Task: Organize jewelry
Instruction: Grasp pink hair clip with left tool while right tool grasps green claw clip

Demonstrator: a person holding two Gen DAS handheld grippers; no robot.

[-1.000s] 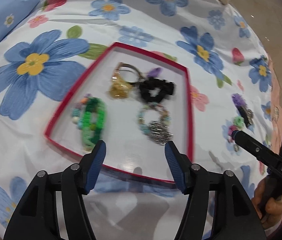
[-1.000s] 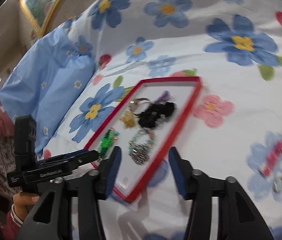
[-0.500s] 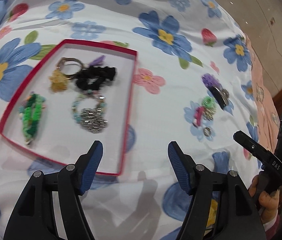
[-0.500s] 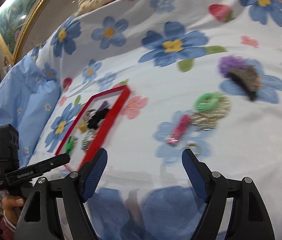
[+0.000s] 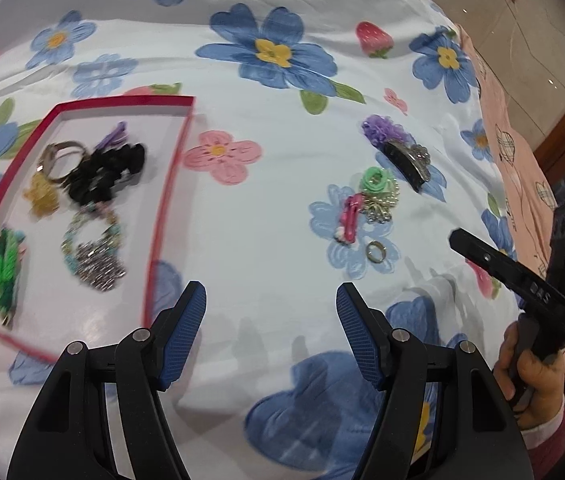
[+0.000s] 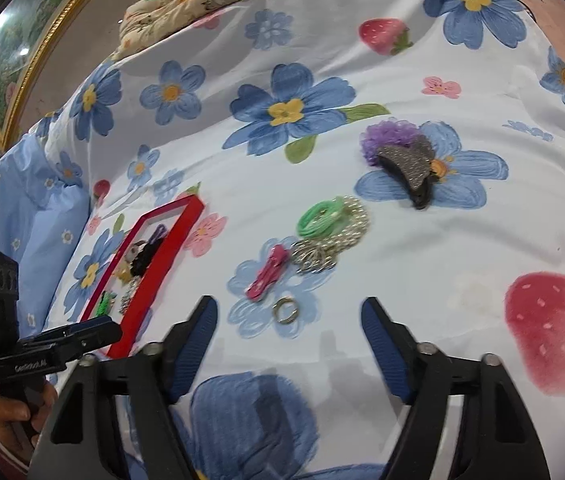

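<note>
Left tongs point(image 5: 270, 300) jaws apart, nothing between them. Right tongs point(image 6: 288, 318) have just been closing but still gape, empty, over the bedsheet point(image 6: 422, 248). Small ring point(image 6: 285, 311) at 12 o'clock just ahead of them; pink clip point(image 6: 266, 272), green band point(image 6: 318, 218), chain point(image 6: 338, 236) beyond. Red tray point(image 5: 162, 208) with sorted pieces at 10 o'clock.
</note>
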